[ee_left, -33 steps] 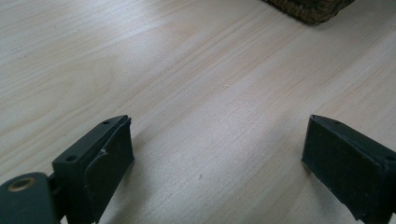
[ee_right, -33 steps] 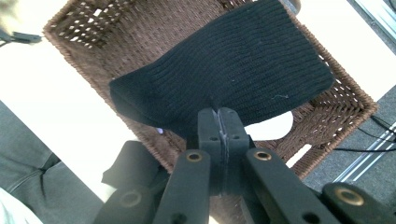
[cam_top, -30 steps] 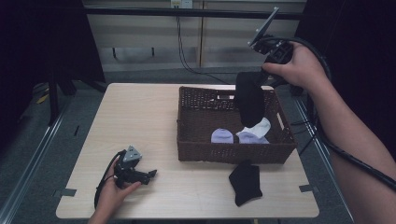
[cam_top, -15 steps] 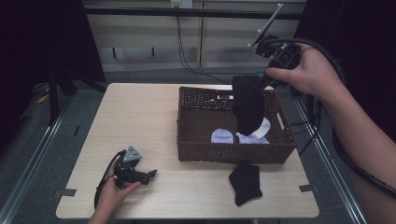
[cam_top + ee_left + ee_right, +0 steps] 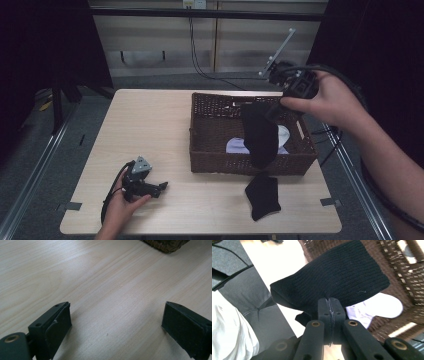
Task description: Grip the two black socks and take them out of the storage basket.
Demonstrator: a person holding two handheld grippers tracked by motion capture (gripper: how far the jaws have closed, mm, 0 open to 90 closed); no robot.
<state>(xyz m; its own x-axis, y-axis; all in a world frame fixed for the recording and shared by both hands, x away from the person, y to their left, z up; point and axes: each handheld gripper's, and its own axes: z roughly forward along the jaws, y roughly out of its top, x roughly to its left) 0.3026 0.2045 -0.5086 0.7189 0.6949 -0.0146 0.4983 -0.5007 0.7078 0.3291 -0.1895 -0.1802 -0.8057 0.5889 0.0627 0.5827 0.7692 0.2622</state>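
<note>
Two grippers are seen here, and their jaws couldn't be more different. On the right gripper [image 5: 272, 112], held up over the basket [image 5: 200, 150], the jaws are clamped tight on a black sock [image 5: 260, 135], which is left dangling over the basket's front part, its toe down near the front rim. From the right gripper view the jaws are pressed flat together with only a thin seam between them, and the sock's [image 5: 342, 280] ribbed knit is pinched right at the tips of the right gripper [image 5: 328, 301]. White socks [image 5: 235, 146] are lying inside the basket, partly hidden behind the hanging one. A second black sock [image 5: 262, 195] is laid flat on the table [image 5: 150, 125], just in front of the basket. Over at the near left corner, the left gripper [image 5: 160, 187] is rested on the table in the person's hand, well apart from the basket. Its jaws are spread wide in the left gripper view, nothing is held between them, and just bare wood [image 5: 105, 285] is seen in the gap of the left gripper [image 5: 116, 316].
</note>
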